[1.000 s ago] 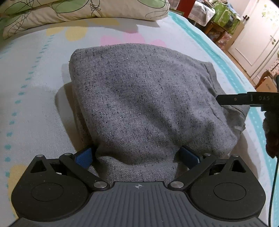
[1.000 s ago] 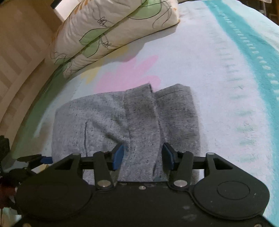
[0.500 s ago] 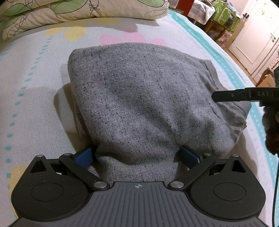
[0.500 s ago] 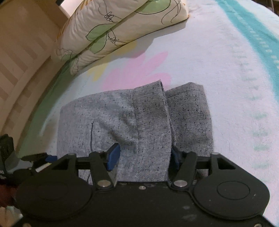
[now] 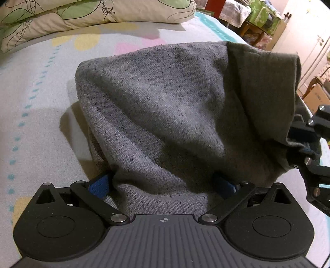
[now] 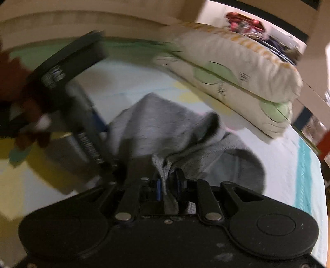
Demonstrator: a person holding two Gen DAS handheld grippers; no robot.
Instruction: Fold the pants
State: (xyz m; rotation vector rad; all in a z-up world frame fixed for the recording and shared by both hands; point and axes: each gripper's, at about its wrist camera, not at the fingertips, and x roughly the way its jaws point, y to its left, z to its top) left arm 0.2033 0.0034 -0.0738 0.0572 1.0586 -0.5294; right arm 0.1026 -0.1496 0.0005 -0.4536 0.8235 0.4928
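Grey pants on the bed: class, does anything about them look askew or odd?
Yes. One side of the pants is lifted and bunched, pinched in the closing right gripper, so they sit lopsided on the bed.

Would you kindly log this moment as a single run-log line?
step: fold pants | left tongs: wide, astride grey pants on bed | right tongs: closing on bunched pants edge, lifted

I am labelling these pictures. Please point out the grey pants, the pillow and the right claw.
grey pants [image 5: 165,107]: left wrist view, middle of the top fabric layer.
pillow [image 5: 99,14]: left wrist view, its leaf-printed cover.
right claw [image 6: 168,183]: right wrist view, between its fingertips, closing on bunched fabric.
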